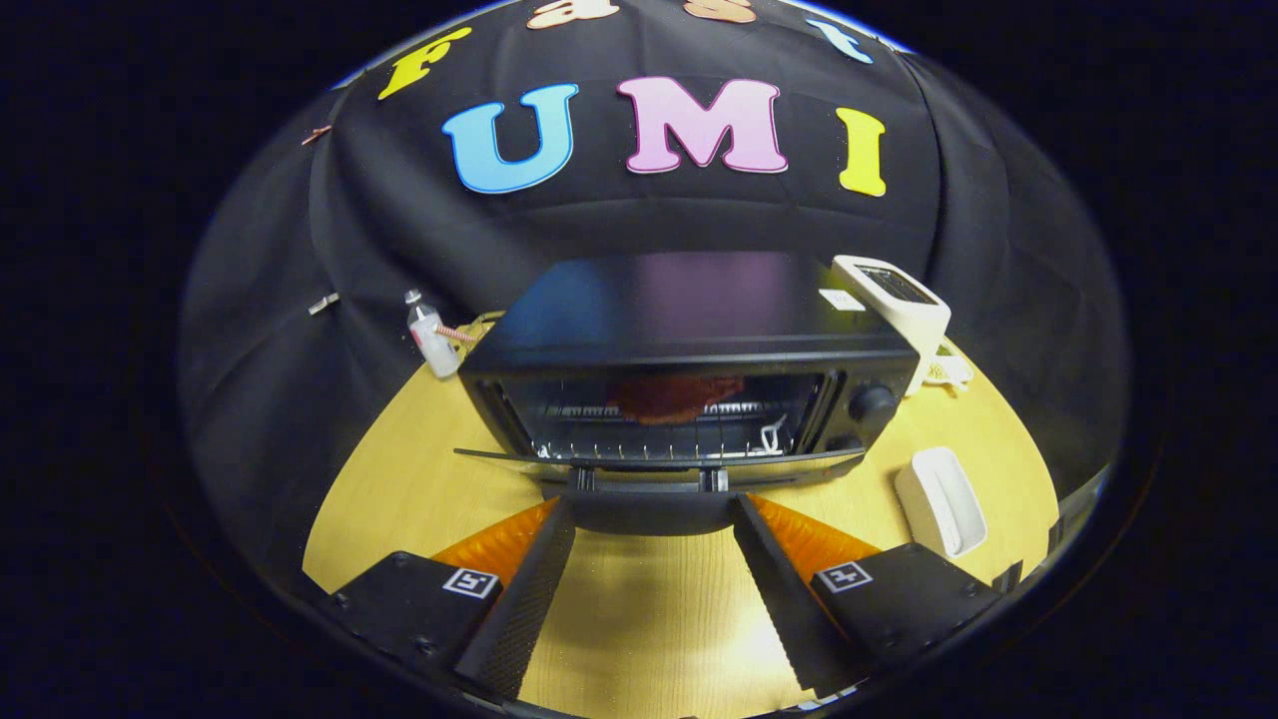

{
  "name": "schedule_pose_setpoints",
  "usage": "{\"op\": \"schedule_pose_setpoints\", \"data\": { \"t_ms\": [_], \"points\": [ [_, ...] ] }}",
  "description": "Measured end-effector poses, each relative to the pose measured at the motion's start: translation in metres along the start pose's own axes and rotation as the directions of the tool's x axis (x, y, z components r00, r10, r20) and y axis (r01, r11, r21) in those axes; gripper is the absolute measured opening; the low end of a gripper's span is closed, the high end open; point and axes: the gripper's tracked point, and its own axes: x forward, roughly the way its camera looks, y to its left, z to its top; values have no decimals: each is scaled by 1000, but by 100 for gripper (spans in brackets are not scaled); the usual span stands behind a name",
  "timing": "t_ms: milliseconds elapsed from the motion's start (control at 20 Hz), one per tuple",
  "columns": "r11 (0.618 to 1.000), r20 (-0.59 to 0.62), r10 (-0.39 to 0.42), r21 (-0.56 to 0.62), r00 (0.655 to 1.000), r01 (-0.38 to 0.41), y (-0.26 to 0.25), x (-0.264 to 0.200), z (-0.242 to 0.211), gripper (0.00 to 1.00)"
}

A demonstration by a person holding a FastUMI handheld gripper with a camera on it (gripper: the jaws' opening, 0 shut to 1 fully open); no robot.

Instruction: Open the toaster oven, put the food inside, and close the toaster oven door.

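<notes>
Bottle (429, 335) is standing left of the black toaster oven (689, 350), whose door (659, 461) is hanging open with reddish food (677, 397) sitting on the rack inside. Gripper (649, 509) fingers are spread apart, tips at the door's handle. White toaster (899, 300) and white tray (941, 499) are sitting to the right.

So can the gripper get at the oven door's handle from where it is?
Probably yes: the gripper is open, its fingers flanking the lowered door's handle, nothing between them.
</notes>
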Motion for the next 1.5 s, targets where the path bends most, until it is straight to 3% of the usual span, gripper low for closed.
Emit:
{"op": "schedule_pose_setpoints", "data": {
  "t_ms": [350,500,750,1500],
  "points": [
    [1000,109,-19,10,994,18,-6,10,61,99],
    [1000,123,-8,30,992,5,-3,0,61,99],
    [1000,203,-1,2,979,1,-8,-33,76,99],
    [999,421,-18,-31,907,34,-72,-147,183,98]
  ]
}}
